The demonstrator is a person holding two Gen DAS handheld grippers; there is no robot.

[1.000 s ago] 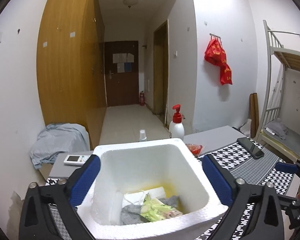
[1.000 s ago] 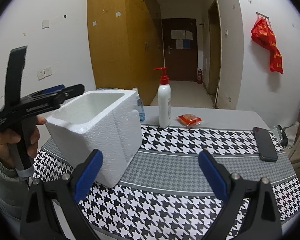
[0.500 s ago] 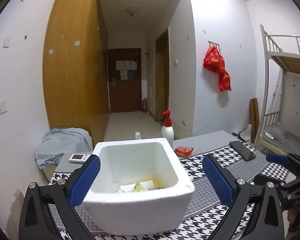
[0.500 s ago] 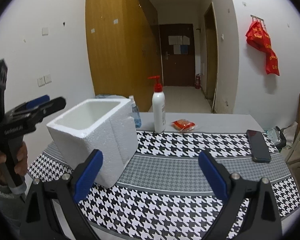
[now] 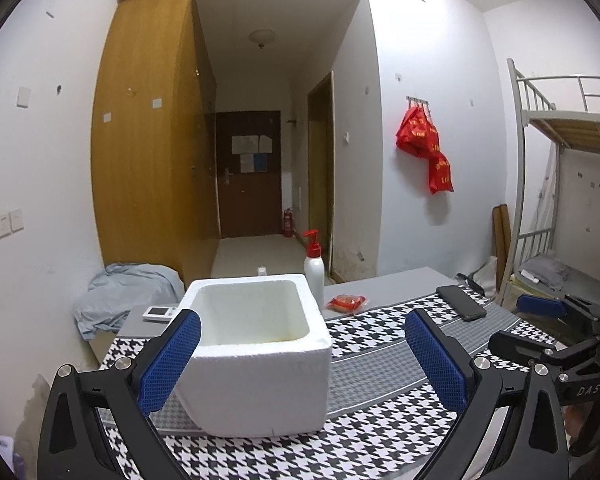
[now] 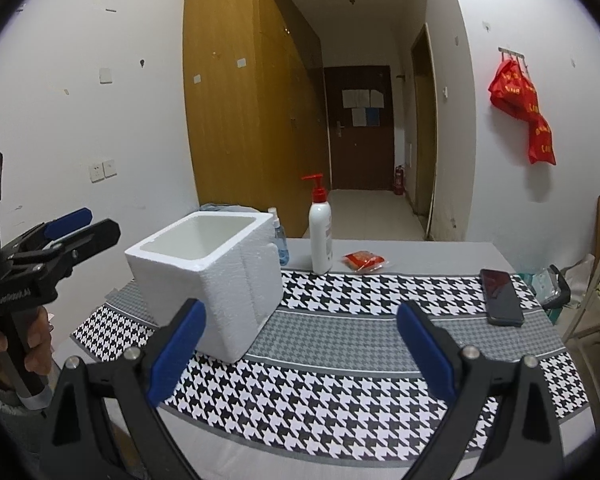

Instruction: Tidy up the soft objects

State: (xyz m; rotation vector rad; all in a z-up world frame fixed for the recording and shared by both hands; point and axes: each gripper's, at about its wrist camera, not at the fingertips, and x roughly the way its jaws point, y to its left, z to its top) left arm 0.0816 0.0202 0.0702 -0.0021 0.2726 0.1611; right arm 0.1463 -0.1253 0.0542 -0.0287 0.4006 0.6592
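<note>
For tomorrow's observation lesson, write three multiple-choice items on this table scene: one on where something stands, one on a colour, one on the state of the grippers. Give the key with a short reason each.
1. Where does the pump bottle stand?
A. Inside the foam box
B. Behind the foam box, beside the red packet
C. On the phone

2. What colour is the bottle's pump?
A. Red
B. Green
C. Yellow

3. How are the left gripper and right gripper?
A. Both open, holding nothing
B. Both shut on cloth
C. Left shut on the box

Key: B, it stands on the grey table strip by the packet; A, the pump head is red; A, wide gaps separate the blue pads.
</note>
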